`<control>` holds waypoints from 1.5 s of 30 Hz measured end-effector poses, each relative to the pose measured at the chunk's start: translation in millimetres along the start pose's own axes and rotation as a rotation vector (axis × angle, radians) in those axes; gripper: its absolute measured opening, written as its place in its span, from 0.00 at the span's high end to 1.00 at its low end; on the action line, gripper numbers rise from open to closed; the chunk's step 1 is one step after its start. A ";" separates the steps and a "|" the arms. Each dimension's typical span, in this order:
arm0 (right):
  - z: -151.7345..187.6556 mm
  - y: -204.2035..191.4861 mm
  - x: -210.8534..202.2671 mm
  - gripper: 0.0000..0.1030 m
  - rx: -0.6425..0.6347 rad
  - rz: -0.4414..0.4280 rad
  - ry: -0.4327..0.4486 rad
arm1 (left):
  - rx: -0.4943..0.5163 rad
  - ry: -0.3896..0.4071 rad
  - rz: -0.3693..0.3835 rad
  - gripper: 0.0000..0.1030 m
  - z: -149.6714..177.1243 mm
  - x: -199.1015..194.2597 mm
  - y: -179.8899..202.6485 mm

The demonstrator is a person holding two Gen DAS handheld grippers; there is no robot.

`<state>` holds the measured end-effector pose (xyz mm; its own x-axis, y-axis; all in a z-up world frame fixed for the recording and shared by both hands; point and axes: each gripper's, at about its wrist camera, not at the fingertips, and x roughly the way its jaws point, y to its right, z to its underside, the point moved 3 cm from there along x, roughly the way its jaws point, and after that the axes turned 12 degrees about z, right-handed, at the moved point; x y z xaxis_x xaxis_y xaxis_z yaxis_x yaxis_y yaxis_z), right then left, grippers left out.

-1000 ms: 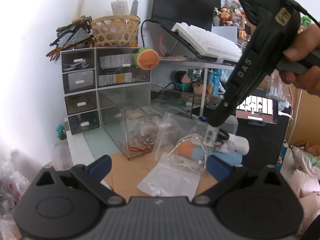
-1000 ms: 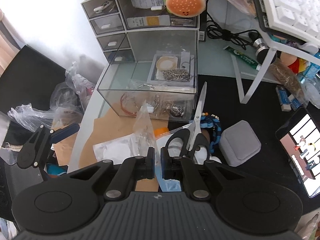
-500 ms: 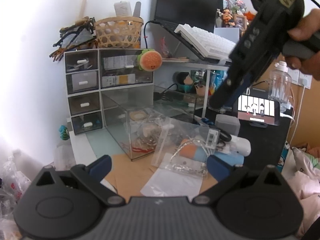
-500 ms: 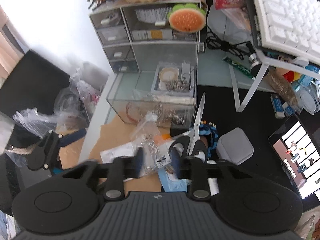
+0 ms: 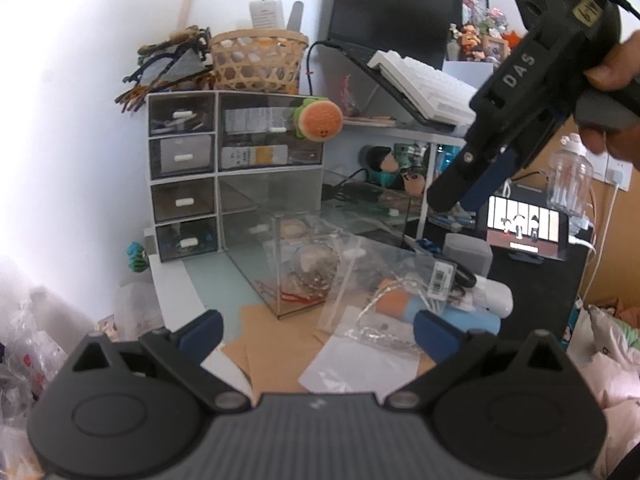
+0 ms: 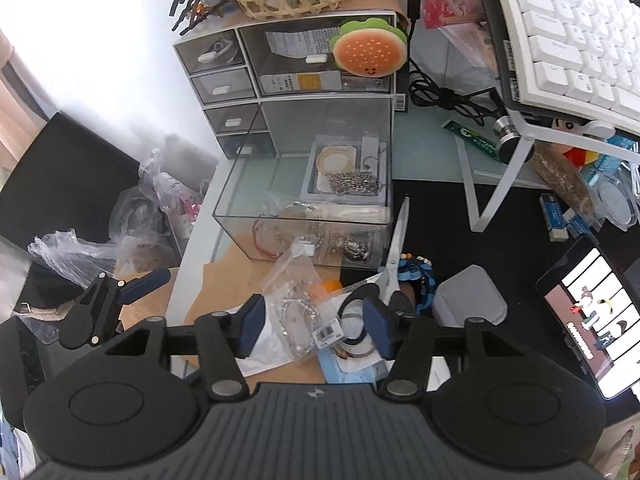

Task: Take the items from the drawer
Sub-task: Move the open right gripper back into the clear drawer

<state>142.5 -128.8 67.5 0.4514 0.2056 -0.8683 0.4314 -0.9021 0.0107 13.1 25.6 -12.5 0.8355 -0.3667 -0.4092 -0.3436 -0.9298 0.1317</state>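
Since a second before, the right gripper had lifted, jaws opening, dropping the clear jewellery bag onto the tabletop beside the pulled-out drawer; left gripper waited open.

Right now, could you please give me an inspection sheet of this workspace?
Surface: desk, pale glass top behind, brown paper in front.
Job's things: clear drawer pulled out, jewellery still inside; clear bag with barcode tag lying on the paper.
Clutter: scissors, grey box, phone.
Grippers: right gripper opening above the bag, pads clear of it; left gripper open, empty.
Cables: black cable coiled beside the organiser.
Surroundings: keyboard on a stand.
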 end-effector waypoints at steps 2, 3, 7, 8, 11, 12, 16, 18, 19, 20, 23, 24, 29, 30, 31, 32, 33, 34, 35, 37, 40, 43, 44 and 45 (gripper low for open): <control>0.4 -5.3 4.0 0.41 -0.005 -0.005 -0.002 | -0.004 -0.002 -0.004 0.00 0.7 -0.1 -1.9; 0.4 -8.7 5.9 0.41 -0.010 -0.009 -0.003 | -0.006 -0.003 -0.006 0.00 1.0 -0.1 -2.9; -0.2 -20.7 14.1 0.41 -0.028 -0.015 -0.004 | -0.018 -0.002 -0.009 0.00 1.5 -0.8 -7.3; -0.8 -22.3 16.0 0.41 -0.028 -0.015 -0.004 | -0.021 -0.001 -0.010 0.00 1.6 -1.0 -8.3; -2.9 -25.8 22.0 0.41 -0.024 -0.012 -0.003 | -0.026 -0.002 -0.007 0.00 2.1 -1.1 -10.3; -4.0 -26.5 23.6 0.41 -0.023 -0.008 0.001 | -0.028 -0.003 -0.007 0.00 2.3 -1.0 -11.1; -8.7 -27.7 30.0 0.41 -0.010 0.002 0.011 | -0.034 0.001 -0.004 0.00 2.4 -1.5 -13.6; -11.4 -28.3 33.2 0.41 -0.005 0.009 0.014 | -0.037 0.001 -0.004 0.00 2.6 -2.1 -14.9; -12.8 -28.5 34.7 0.41 -0.003 0.012 0.015 | -0.039 0.002 -0.004 0.00 2.8 -2.4 -15.7; -14.4 -28.5 36.0 0.41 0.001 0.016 0.016 | -0.040 0.000 -0.002 0.00 3.2 -2.4 -16.1; -19.1 -26.9 40.8 0.41 0.009 0.029 0.019 | -0.042 -0.001 0.000 0.00 3.8 -2.6 -16.9; -20.3 -27.0 42.2 0.41 0.012 0.036 0.024 | -0.042 0.000 0.002 0.00 3.8 -2.7 -17.1; -20.6 -30.2 51.4 0.41 0.025 0.056 0.046 | -0.044 -0.005 0.000 0.00 5.0 -2.0 -20.5; -20.1 -31.7 53.1 0.41 0.021 0.060 0.049 | -0.046 -0.008 -0.002 0.00 5.6 -1.6 -21.5; -19.5 -33.2 54.8 0.41 0.016 0.063 0.053 | -0.049 -0.010 -0.004 0.00 6.2 -1.1 -22.5; -19.0 -34.6 56.4 0.41 0.012 0.067 0.056 | -0.052 -0.011 -0.006 0.00 6.5 -1.3 -23.4; -18.8 -35.6 57.1 0.41 0.010 0.072 0.061 | -0.055 -0.011 -0.009 0.00 6.8 -1.5 -24.2; -18.6 -36.4 57.7 0.41 0.009 0.077 0.067 | -0.058 -0.009 -0.011 0.00 6.7 -2.3 -24.9; -18.5 -36.7 57.8 0.41 0.010 0.078 0.073 | -0.059 -0.006 -0.012 0.00 6.4 -3.1 -25.3; -18.7 -37.5 57.2 0.41 0.009 0.085 0.090 | -0.062 -0.003 -0.015 0.00 5.9 -4.3 -26.2; -20.6 -37.0 55.9 0.41 0.016 0.090 0.110 | -0.065 -0.003 -0.020 0.00 5.9 -4.8 -27.4; -21.5 -35.6 56.4 0.41 0.020 0.081 0.108 | -0.064 -0.004 -0.019 0.00 6.2 -4.7 -27.8; -21.5 -35.2 56.6 0.40 0.022 0.083 0.110 | -0.063 -0.005 -0.019 0.00 6.3 -4.7 -27.8; -21.4 -34.9 56.9 0.40 0.024 0.084 0.114 | -0.063 -0.005 -0.019 0.00 6.4 -4.5 -27.9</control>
<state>169.8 -77.5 28.3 0.5716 0.1698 -0.8028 0.3701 -0.9265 0.0675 16.2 53.4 -20.1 0.8393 -0.3489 -0.4170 -0.3000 -0.9368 0.1799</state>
